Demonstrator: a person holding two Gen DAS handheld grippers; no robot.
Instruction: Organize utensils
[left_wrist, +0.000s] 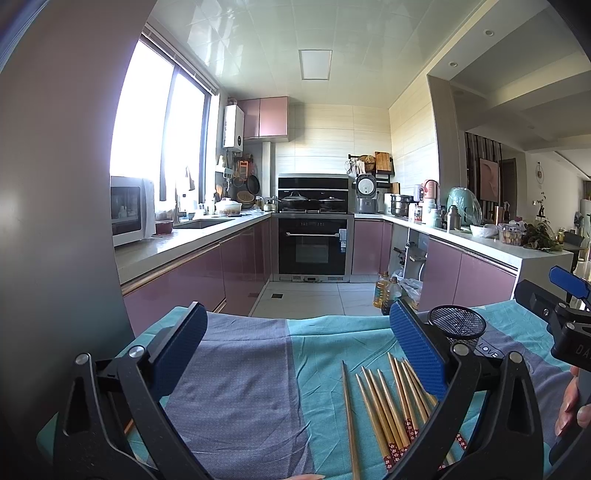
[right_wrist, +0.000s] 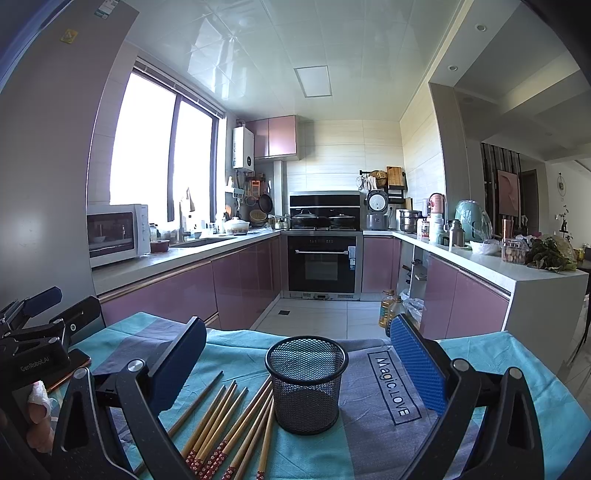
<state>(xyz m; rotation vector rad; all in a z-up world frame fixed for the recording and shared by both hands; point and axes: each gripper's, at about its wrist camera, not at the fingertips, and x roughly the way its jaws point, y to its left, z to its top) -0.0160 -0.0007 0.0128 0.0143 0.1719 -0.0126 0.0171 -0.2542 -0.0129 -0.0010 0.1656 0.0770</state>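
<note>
On the cloth-covered surface (right_wrist: 480, 354), the left gripper (left_wrist: 295, 347) hovers with fingers spread wide, holding nothing. Chopsticks (right_wrist: 229, 421) lie fanned beside the mesh cup (right_wrist: 306, 384), which stands between the right gripper's (right_wrist: 295, 365) wide-open, empty fingers near the far edge.

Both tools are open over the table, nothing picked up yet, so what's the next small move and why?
Probably lower the open left tool onto the loose wooden chopsticks and close on one. They lie flat on the teal and grey cloth, none held, and the black mesh cup stands upright and looks empty beside them. The right tool, also open, faces that cup.
</note>
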